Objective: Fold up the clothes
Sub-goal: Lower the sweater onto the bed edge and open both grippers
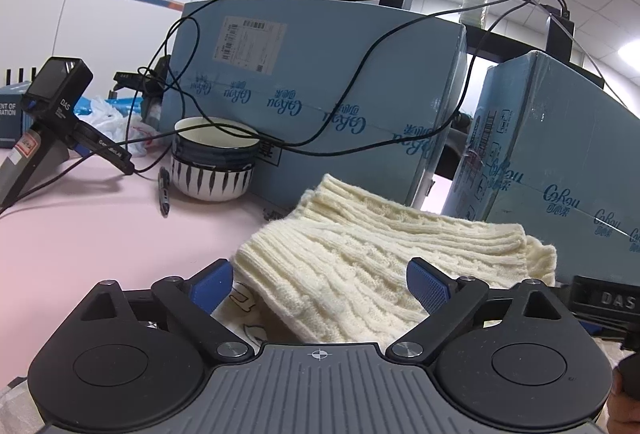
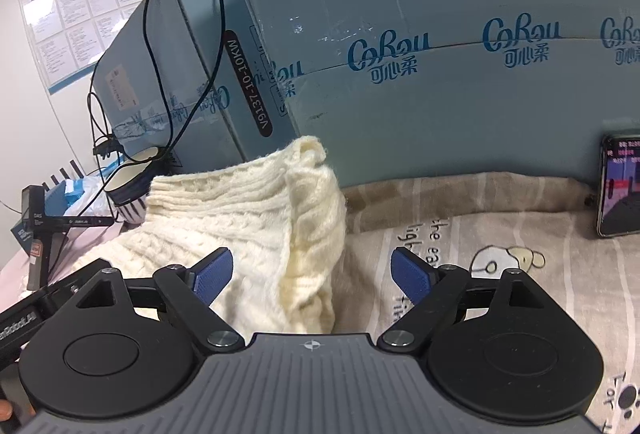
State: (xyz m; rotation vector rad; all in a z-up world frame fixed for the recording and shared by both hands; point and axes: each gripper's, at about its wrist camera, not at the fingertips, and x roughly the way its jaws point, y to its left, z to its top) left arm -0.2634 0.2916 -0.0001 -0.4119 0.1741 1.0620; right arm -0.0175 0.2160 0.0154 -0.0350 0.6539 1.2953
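A cream cable-knit sweater (image 1: 360, 258) lies folded on a printed beige cloth (image 2: 500, 274), in front of the blue boxes. It also shows in the right wrist view (image 2: 256, 234), with one thick folded edge standing up. My left gripper (image 1: 322, 284) is open, its blue pads either side of the sweater's near edge, holding nothing. My right gripper (image 2: 312, 274) is open, its jaws astride the sweater's right fold, holding nothing.
Two large blue cardboard boxes (image 1: 320, 82) (image 2: 460, 46) stand close behind the sweater. A striped bowl (image 1: 214, 166) sits to the left on the pink table (image 1: 80, 234). Black cables (image 1: 360, 74) hang over the boxes. A phone (image 2: 620, 186) leans at far right. A camera stand (image 1: 52, 106) is at left.
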